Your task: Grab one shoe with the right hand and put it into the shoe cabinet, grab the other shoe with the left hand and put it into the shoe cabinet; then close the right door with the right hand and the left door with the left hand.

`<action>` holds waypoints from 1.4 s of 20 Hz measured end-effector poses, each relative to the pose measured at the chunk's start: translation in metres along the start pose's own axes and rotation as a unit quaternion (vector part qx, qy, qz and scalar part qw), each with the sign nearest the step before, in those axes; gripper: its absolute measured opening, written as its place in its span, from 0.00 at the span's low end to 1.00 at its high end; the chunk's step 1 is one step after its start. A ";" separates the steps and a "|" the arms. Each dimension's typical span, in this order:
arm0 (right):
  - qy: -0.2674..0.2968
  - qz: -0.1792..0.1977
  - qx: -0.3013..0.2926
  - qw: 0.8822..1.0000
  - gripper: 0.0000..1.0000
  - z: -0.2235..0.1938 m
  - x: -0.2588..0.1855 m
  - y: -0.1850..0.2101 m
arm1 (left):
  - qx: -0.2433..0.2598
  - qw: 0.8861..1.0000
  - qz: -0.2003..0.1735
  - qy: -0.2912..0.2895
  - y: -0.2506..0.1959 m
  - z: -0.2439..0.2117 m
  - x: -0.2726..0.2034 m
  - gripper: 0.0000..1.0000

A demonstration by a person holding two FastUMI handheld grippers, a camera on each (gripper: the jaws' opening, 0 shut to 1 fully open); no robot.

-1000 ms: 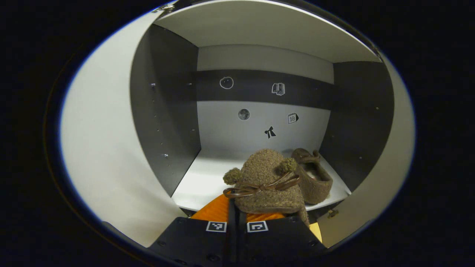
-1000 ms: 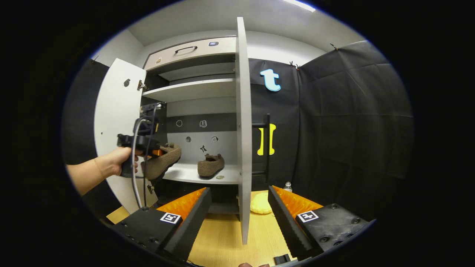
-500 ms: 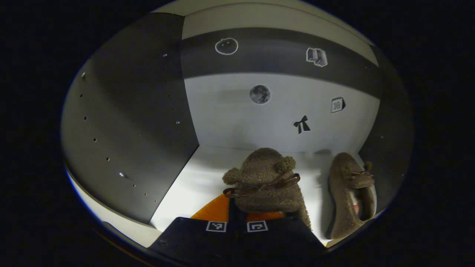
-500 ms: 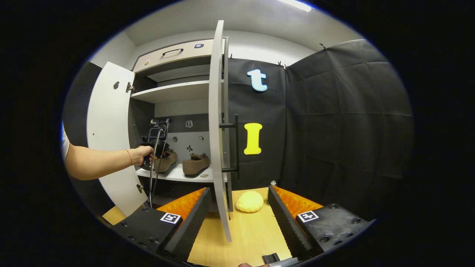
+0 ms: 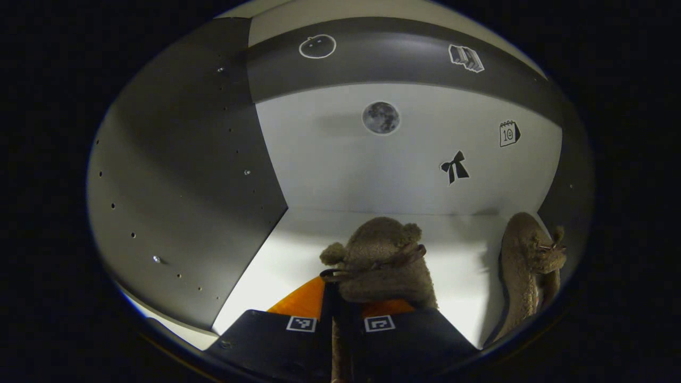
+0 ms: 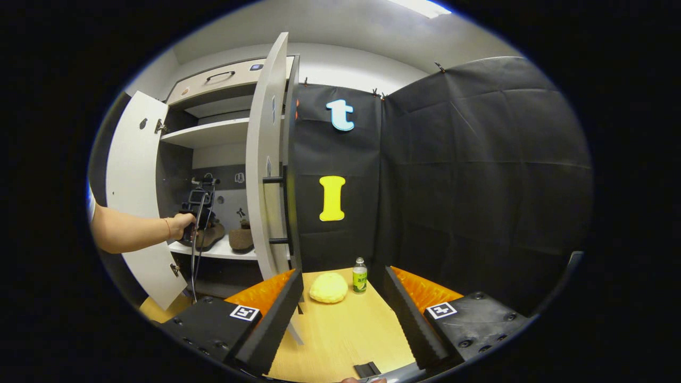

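in the left gripper view, the left tongs point(image 5: 340, 319) are closed tight on the heel of a fuzzy brown shoe point(image 5: 380, 260), both fingers pressing it. this shoe is inside the cabinet point(image 5: 175, 175), toe toward the cabinet's back wall, over the white shelf point(image 5: 276, 255); whether its sole touches the shelf cannot be told. the other shoe point(image 5: 526, 266) lies on the same shelf, to the right of the held shoe and apart from it, close to the cabinet's right wall. small stickers dot the back wall.

in the right gripper view, the right tongs point(image 6: 340, 314) are wide open and hold nothing, hovering over the wooden worktop point(image 6: 340, 335) in front of the cabinet. both cabinet doors stand open; the right door point(image 6: 266, 175) is just ahead of the tongs' left finger. a hand point(image 6: 181, 226) holds the left gripper inside the cabinet. a yellow bun-like thing point(image 6: 329, 287) and a small bottle point(image 6: 360, 275) stand on the worktop right of the cabinet.
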State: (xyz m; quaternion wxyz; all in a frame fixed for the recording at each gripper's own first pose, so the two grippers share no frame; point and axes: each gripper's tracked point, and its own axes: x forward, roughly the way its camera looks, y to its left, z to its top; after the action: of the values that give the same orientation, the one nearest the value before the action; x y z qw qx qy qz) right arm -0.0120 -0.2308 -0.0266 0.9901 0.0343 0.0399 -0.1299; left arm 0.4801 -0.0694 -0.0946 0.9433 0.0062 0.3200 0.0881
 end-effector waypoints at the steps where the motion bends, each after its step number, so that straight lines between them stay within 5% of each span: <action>1: 0.001 -0.003 0.000 1.000 0.98 0.000 -0.001 -0.002 | 0.008 1.000 -0.006 -0.002 -0.002 0.002 -0.002 0.20; 2: 0.001 -0.006 0.001 1.000 0.98 -0.002 -0.002 -0.005 | 0.018 1.000 -0.007 -0.007 -0.002 0.006 -0.006 0.23; 5: 0.001 -0.011 0.006 1.000 0.98 -0.001 -0.003 -0.009 | 0.024 1.000 -0.010 -0.014 0.001 0.009 -0.018 0.56; 9: -0.012 -0.009 -0.013 1.000 0.98 0.007 0.002 -0.010 | 0.023 0.999 -0.016 -0.036 0.009 0.008 -0.046 0.87; 15: -0.017 -0.015 0.002 1.000 0.98 0.019 0.021 -0.016 | 0.021 0.992 -0.053 -0.111 0.005 0.009 -0.129 0.92; 19: -0.003 -0.041 0.032 0.999 0.98 0.020 0.043 -0.034 | 0.004 0.975 -0.103 -0.195 0.000 0.019 -0.208 0.94; 24: 0.008 -0.053 0.037 0.998 0.98 0.014 0.073 -0.043 | 0.002 0.960 -0.103 -0.261 0.021 -0.007 -0.290 0.95; 28: -0.002 -0.033 0.016 0.999 0.98 0.025 0.099 -0.027 | 0.015 0.959 -0.109 -0.260 0.031 -0.050 -0.330 0.94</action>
State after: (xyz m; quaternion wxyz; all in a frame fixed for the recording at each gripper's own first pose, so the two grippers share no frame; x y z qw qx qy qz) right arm 0.0779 -0.2843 -0.0123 0.9846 0.0485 0.0370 -0.1637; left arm 0.1873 -0.0969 0.0671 0.9976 0.0082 0.0639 -0.0244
